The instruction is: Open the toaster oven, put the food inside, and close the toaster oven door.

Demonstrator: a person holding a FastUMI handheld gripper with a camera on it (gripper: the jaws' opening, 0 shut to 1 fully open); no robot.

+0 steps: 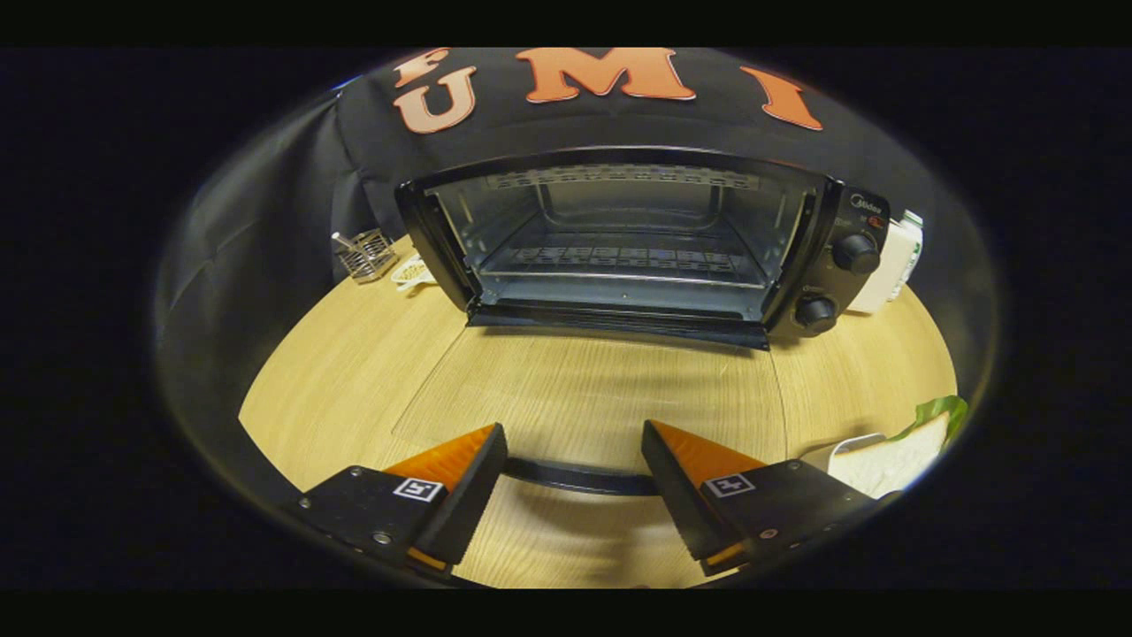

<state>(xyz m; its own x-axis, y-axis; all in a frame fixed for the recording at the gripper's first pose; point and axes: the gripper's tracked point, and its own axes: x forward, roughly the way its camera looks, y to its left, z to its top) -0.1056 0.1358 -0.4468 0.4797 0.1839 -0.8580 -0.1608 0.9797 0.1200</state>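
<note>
Gripper [573, 451] stood with its fingers spread wide apart and nothing between them but the dark bar of the door handle [579, 478], which ran crosswise in the gap; neither finger pressed on it. Whether the fingers touched the handle could not be told. The glass door [601, 389] lay flat, fully lowered, stretching from the handle forward to its hinge at the foot of the oven [637, 239]; the wood grain of the table [336, 380] showed through the pane. Beyond the fingers, straight ahead, the oven stood open near the table's far edge, its cavity facing the gripper, with a wire rack [619, 261] across the lower part of the cavity and nothing on it. Two knobs [836, 283] sat one above the other on the oven's right panel. The food, a sandwich [889, 460] of white bread with a green leaf, lay on a white plate [836, 451] on the table's right side, just beside the right finger and well apart from the oven. A pale carton [889, 261] stood just right of the oven. At the far-left corner a small wire basket [363, 254] stood beside a white dish [411, 272].
</note>
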